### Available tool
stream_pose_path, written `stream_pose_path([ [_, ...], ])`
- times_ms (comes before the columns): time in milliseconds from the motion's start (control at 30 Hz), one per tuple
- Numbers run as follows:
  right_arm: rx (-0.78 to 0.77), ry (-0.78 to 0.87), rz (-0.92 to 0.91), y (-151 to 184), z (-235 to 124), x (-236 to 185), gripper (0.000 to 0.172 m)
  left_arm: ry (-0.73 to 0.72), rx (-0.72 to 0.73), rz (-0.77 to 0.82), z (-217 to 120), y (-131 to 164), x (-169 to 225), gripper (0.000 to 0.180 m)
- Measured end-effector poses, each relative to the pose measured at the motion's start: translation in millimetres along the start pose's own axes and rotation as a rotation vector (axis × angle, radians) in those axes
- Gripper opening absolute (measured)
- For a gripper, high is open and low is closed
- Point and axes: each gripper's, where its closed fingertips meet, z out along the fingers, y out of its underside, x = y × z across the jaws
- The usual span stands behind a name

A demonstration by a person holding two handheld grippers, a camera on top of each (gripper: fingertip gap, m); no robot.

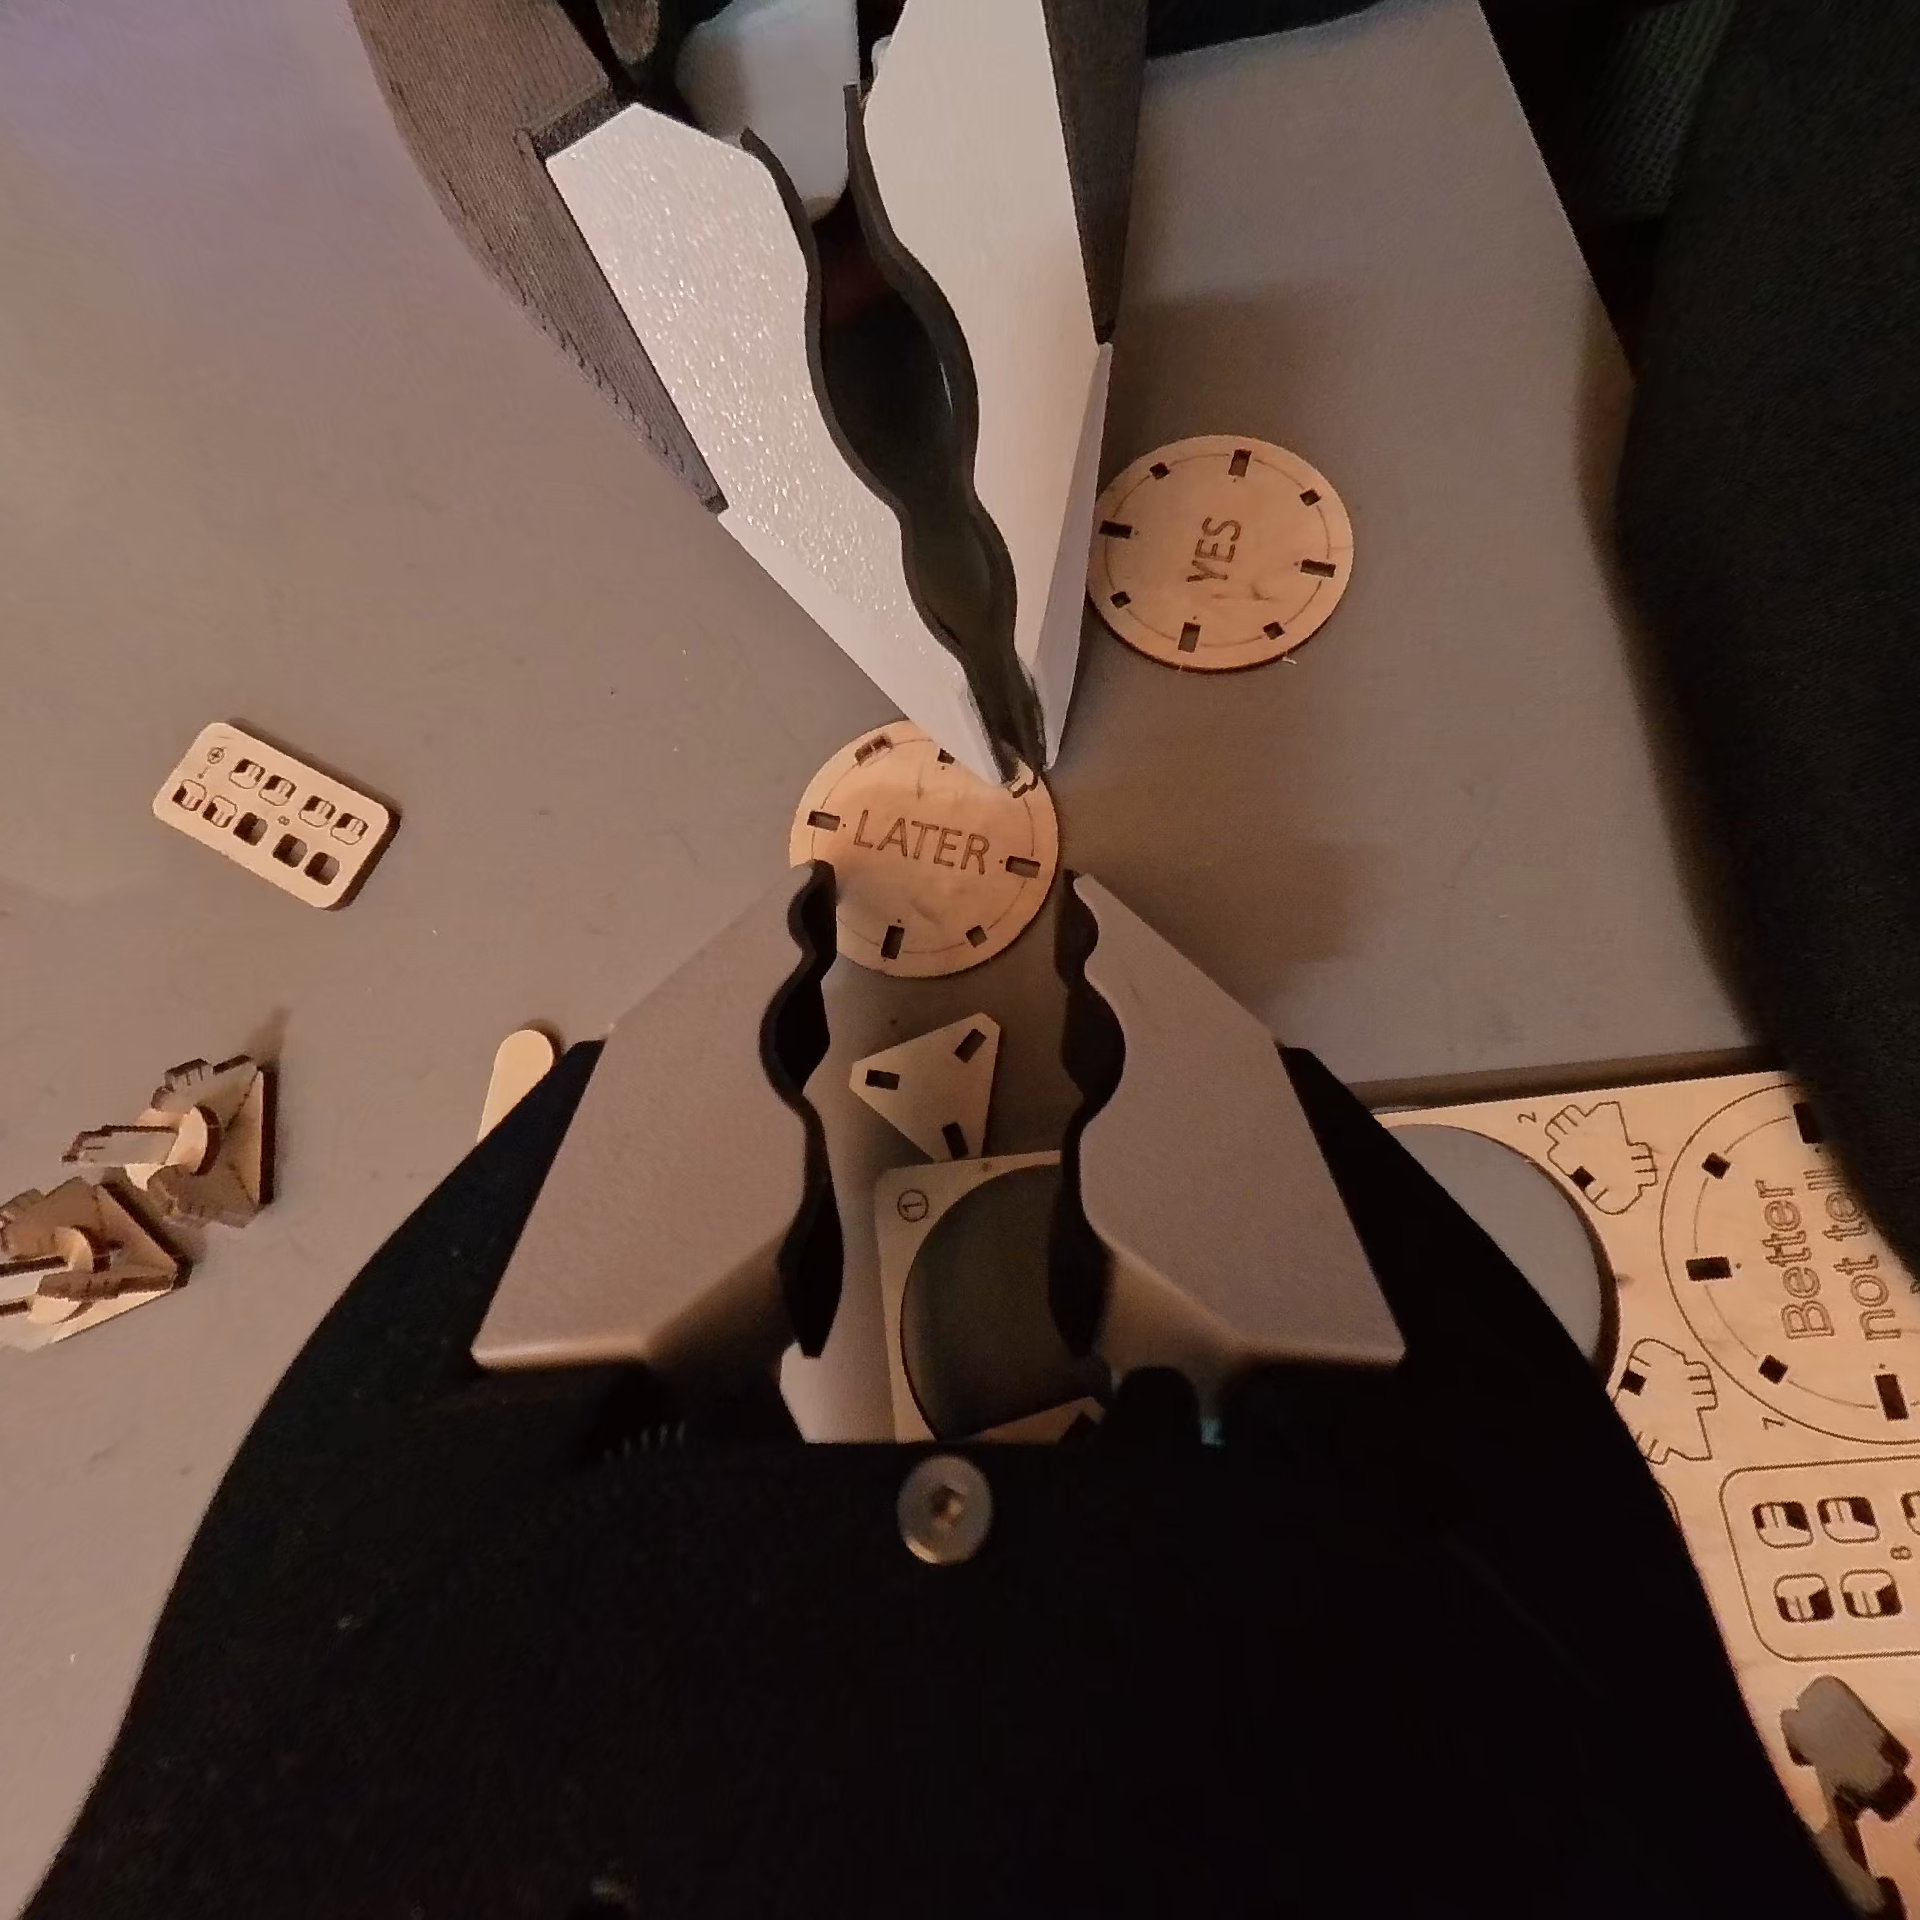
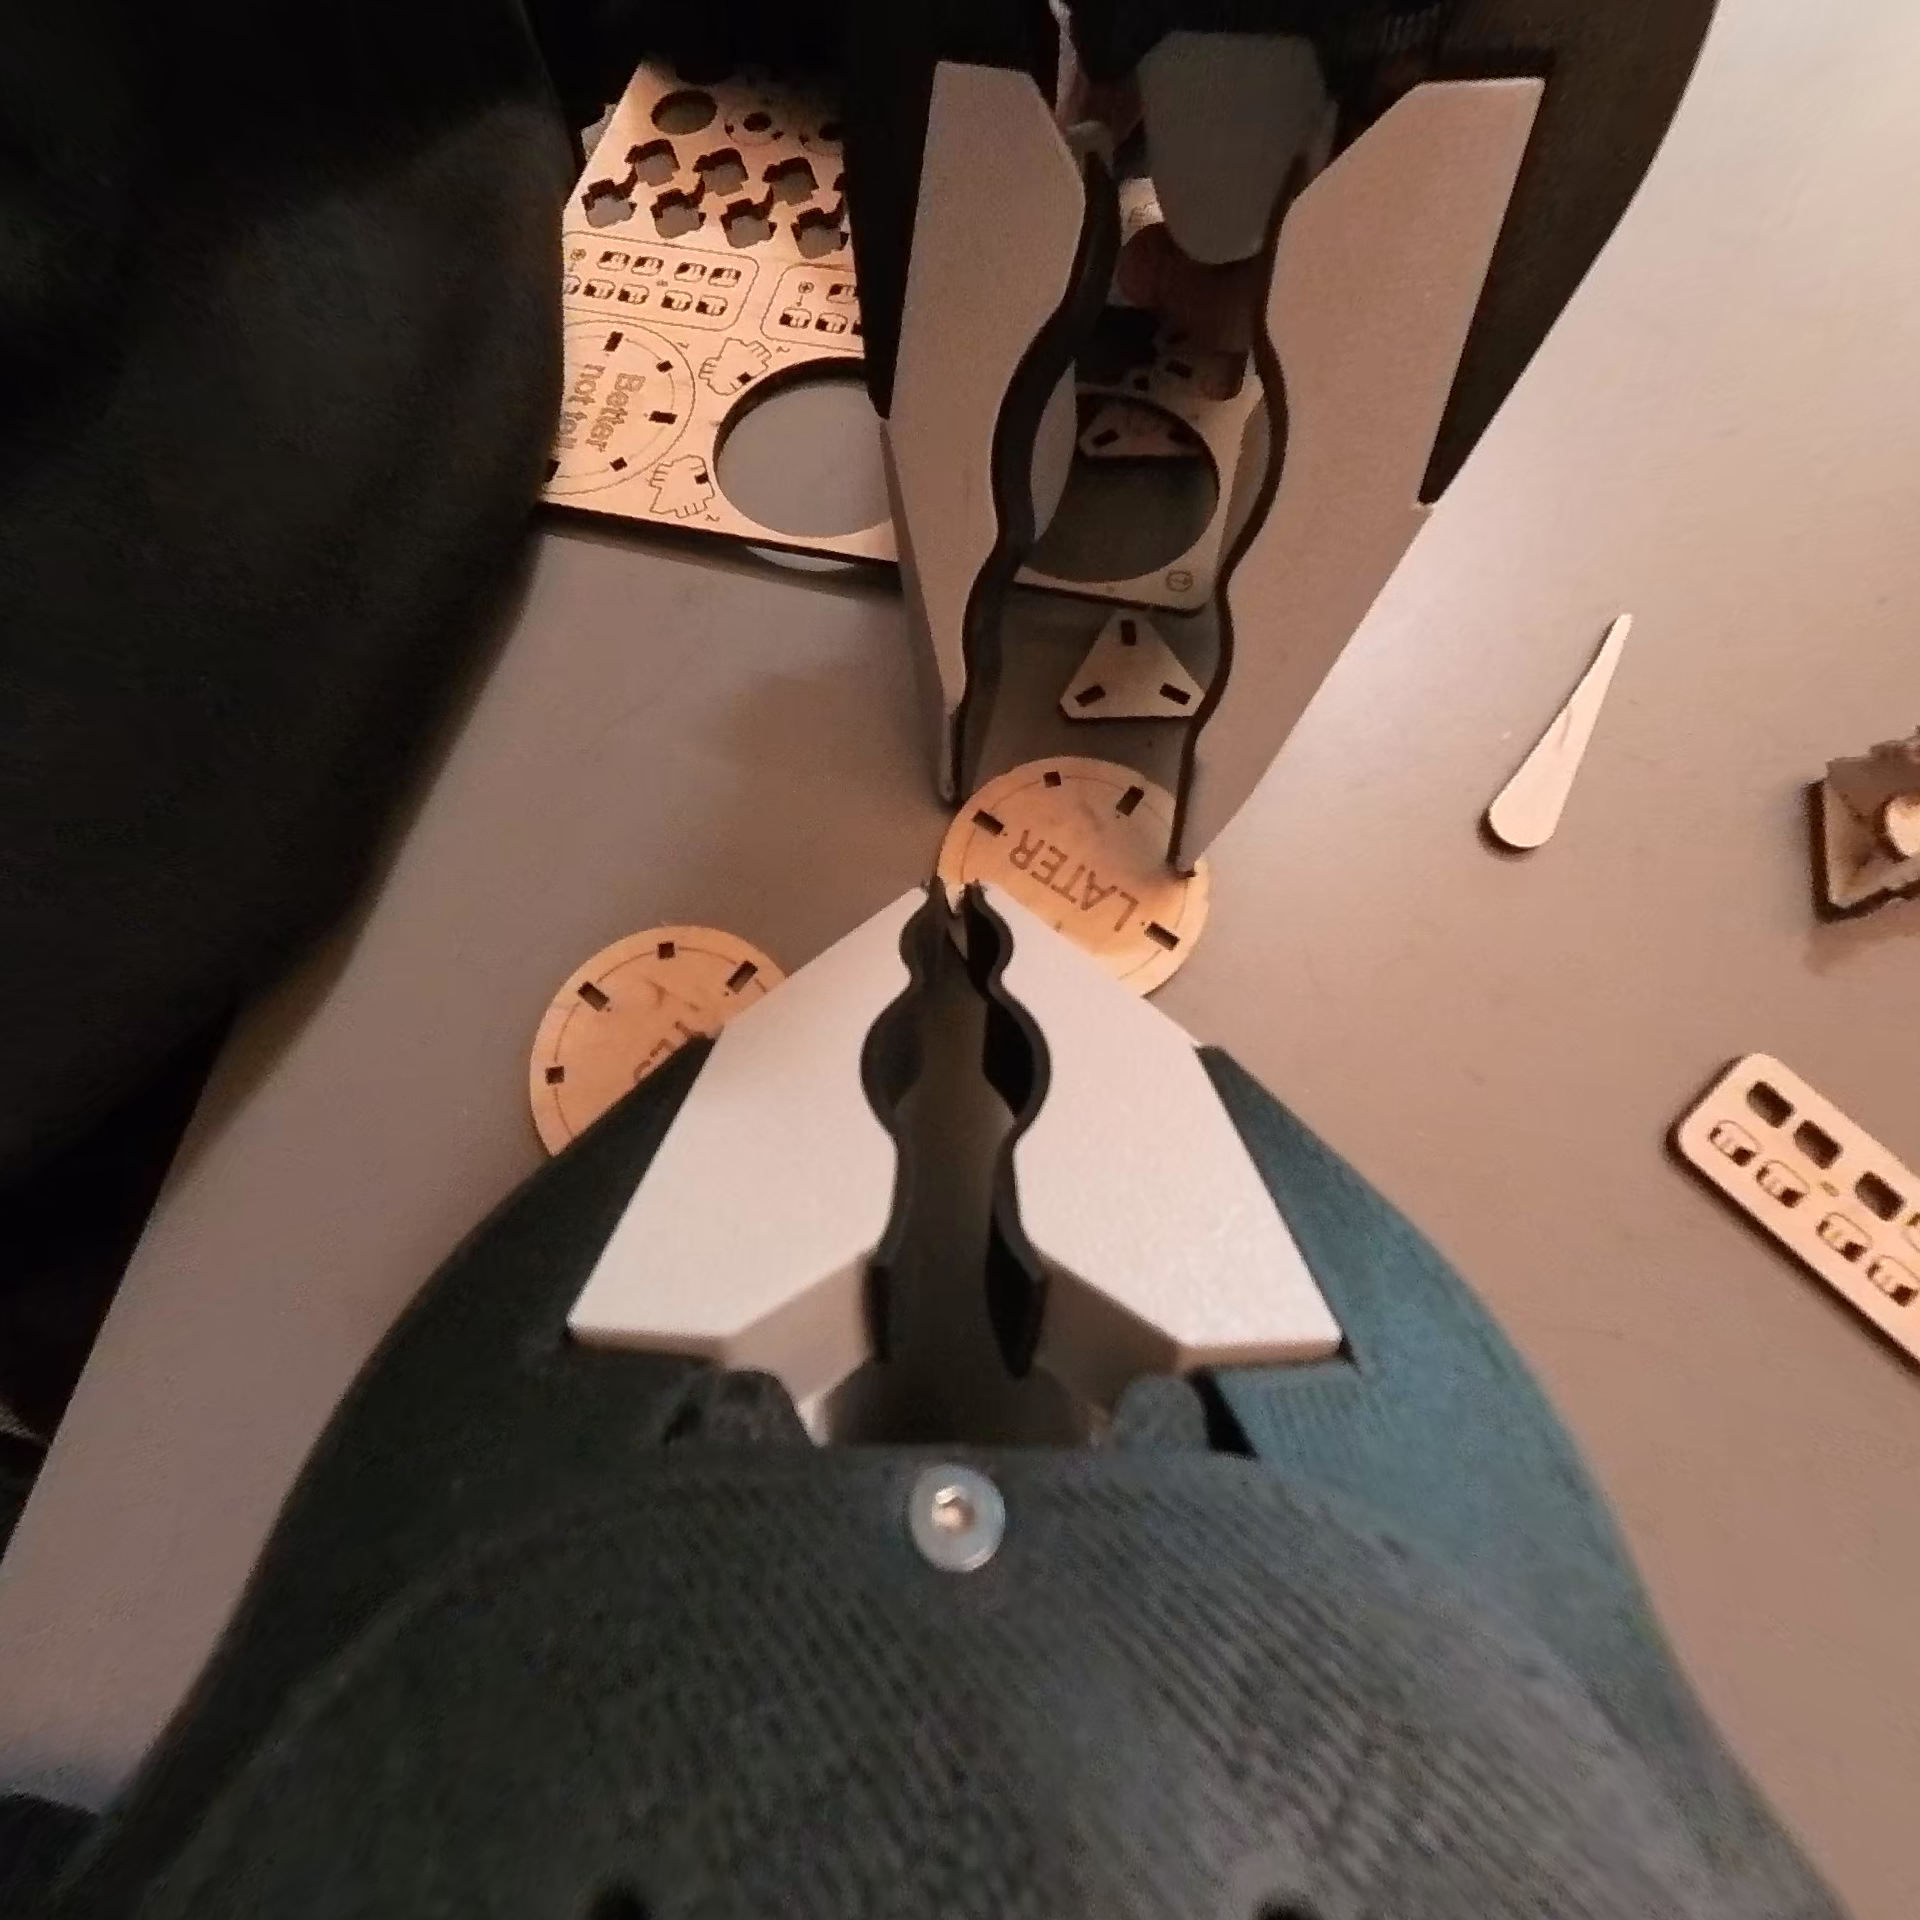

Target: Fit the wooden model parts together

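Wooden disc [image 1: 925,847] flat on grey table [image 1: 364,540], lettered face up. Near rim flanked by left gripper [image 1: 940,883], tips spread, one fingertip [image 1: 805,883] overlapping that rim, probably steadying. Far rim met by right gripper [image 1: 1023,774], tips pressed together, perhaps nipping something tiny. Beyond, second disc [image 1: 1221,556].

second disc [image 2: 623,1039]: near half hidden behind right gripper [image 2: 951,894] body
punched sheet [image 1: 1714,1351]: cut by right edge, corner under dark fabric [image 1: 1787,520]
right gripper tip piece: too small to tell
slotted strip [image 2: 1808,1216]: cut by edge
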Motion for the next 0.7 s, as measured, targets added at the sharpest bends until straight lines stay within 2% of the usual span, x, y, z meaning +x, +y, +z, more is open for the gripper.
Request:
stream_pose_path([
  [433,0.052,-0.017,0.024,-10.3,-7.2,1.1,0.0,-0.024,0.029,-0.015,-2.7,-3.2,-4.2,0.04],
  [600,0.316,0.071,0.019,-50.2,-36.8,16.5,0.0,-0.058,0.257,-0.041,-26.6,-30.3,-13.8,0.029],
  [700,0.491,0.069,0.063,-70.3,-55.1,20.9,0.0,-0.1,0.384,-0.052,-44.2,-45.4,-20.9,0.024],
])
